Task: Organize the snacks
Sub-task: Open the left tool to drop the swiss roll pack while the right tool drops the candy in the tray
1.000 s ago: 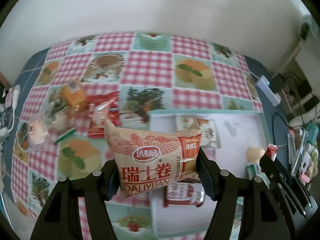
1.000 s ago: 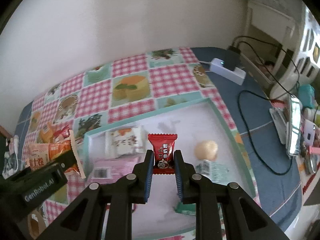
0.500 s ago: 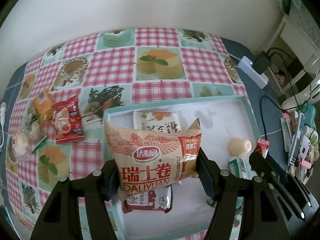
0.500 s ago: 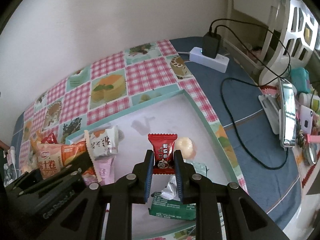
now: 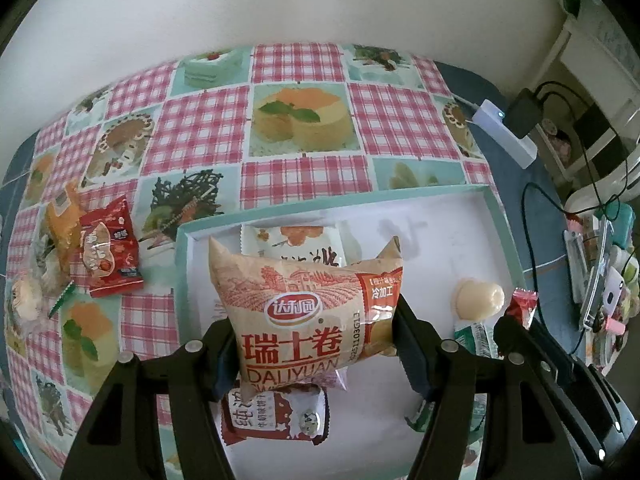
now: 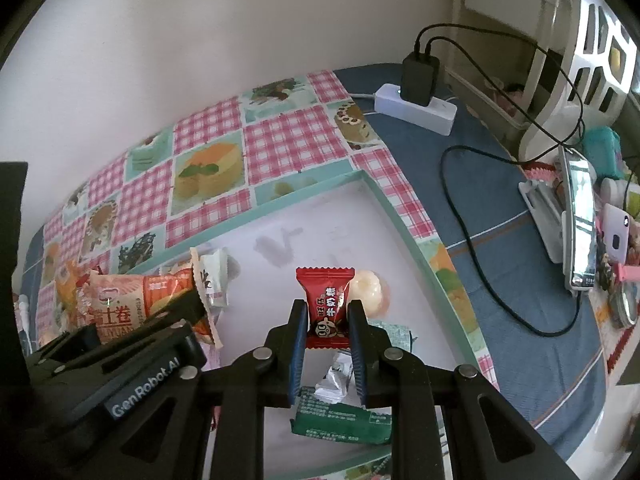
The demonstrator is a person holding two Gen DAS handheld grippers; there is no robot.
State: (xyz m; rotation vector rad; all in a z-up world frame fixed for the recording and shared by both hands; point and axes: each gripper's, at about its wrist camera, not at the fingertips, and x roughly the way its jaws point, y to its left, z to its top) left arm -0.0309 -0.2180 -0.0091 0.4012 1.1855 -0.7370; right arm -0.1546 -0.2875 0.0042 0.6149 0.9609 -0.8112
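Note:
My left gripper [image 5: 310,332] is shut on an orange Swiss-roll bag [image 5: 304,308] and holds it above the white tray [image 5: 496,216]. My right gripper [image 6: 328,312] is shut on a small red candy [image 6: 325,304] over the tray's right part [image 6: 400,220]; the candy also shows in the left wrist view [image 5: 522,306]. In the tray lie a white packet [image 5: 296,240], a red-white packet [image 5: 276,416], a pale round sweet [image 5: 476,298] and a green wrapper [image 6: 344,420].
Several loose snacks, among them a red packet [image 5: 108,254], lie on the checked tablecloth left of the tray. A power strip with a plug [image 6: 418,100], cables and a phone on a stand [image 6: 576,224] sit on the blue cloth at the right.
Both grippers have moved right and nearer over the tray with their snacks still held. The loose snack pile has slid toward the left edge of the left wrist view.

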